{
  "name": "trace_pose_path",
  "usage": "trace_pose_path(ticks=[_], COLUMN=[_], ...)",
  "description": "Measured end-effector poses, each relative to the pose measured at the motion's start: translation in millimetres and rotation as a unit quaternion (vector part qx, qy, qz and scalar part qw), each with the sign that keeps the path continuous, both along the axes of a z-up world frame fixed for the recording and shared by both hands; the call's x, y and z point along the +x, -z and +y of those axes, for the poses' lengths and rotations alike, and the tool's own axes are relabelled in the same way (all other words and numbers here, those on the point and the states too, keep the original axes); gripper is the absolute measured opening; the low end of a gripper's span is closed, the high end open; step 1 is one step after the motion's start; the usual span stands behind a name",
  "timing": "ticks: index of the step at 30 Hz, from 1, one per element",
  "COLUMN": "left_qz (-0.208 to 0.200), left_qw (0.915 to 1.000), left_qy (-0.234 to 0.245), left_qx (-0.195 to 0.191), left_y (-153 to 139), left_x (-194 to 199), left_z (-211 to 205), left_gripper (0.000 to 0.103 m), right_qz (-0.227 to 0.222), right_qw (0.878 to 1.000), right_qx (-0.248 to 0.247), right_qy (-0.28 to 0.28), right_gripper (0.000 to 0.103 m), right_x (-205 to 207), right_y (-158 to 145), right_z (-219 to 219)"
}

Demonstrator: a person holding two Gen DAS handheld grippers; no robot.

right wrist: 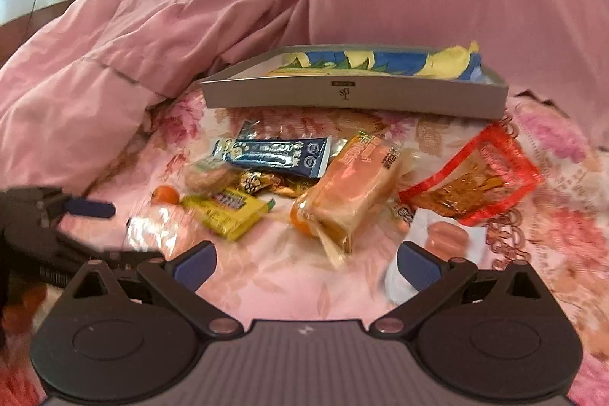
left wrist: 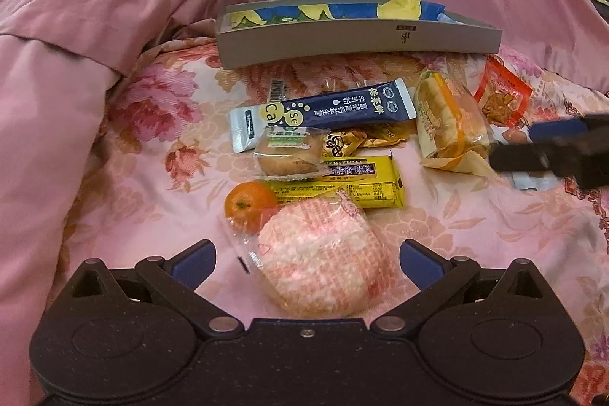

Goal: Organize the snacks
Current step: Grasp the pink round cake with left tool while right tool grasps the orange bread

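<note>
Snacks lie piled on a pink floral bedspread. My left gripper (left wrist: 306, 263) is open, its blue pads on either side of a pink-wrapped round cake (left wrist: 319, 257). Behind the cake sit a mandarin (left wrist: 249, 206), a yellow bar (left wrist: 342, 185), a wrapped biscuit (left wrist: 289, 153) and a dark blue sachet (left wrist: 323, 111). My right gripper (right wrist: 306, 265) is open over bare bedspread, just short of a wrapped bread loaf (right wrist: 350, 195). A red packet (right wrist: 479, 177) and a small sausage (right wrist: 447, 233) lie to its right. The grey box (right wrist: 354, 94) stands behind the pile.
Pink quilt folds (left wrist: 76, 25) rise at the left and behind the grey box (left wrist: 357, 39), which holds blue and yellow wrappers. The right gripper's fingers (left wrist: 552, 147) show at the right edge of the left wrist view, near the bread loaf (left wrist: 449, 124).
</note>
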State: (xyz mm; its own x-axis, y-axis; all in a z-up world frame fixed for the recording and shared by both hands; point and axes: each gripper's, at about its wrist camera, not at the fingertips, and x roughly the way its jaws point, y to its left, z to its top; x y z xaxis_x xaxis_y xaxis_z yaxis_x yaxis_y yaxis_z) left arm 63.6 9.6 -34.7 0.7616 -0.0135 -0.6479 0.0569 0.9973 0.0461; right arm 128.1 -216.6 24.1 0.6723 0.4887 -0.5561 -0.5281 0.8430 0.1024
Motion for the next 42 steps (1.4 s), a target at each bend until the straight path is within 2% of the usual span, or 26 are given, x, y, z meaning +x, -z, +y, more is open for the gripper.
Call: trace_pose_path(ticks=[5,10,16,20,26,34,42], left_qz=[0.011,0.018,0.016,0.008,0.007,0.009,0.005], left_qw=[0.9999,0.9994,0.9994,0.9996,0.9996,0.9997,0.9997], left_qy=[-0.01,-0.022,-0.028,-0.025,-0.025,-0.022,-0.024], left_qx=[-0.005,-0.018,-0.011,0.015,0.009,0.006,0.008], left_y=[7,14,23,28,31,30,25], left_x=[12,19,24,26,32,32,23], left_z=[-1,-1,-2,-9,-7,-6,-4], left_gripper=[0.102,0.102,0.102,0.102,0.102,0.102,0.09], right_qz=[0.007,0.031,0.044,0.054,0.07,0.087,0.09], right_qw=[1.0,0.999,0.996,0.995,0.992,0.99,0.99], right_qx=[0.003,0.003,0.006,0.003,0.013,0.021,0.025], right_qy=[0.009,0.041,0.075,0.078,0.101,0.106,0.107], right_gripper=[0.103,0.103,0.103,0.094,0.081,0.079,0.064], right_x=[32,57,65,67,69,72,66], right_y=[-2,5,15,22,29,33,28], right_z=[12,27,38,43,41,42,31])
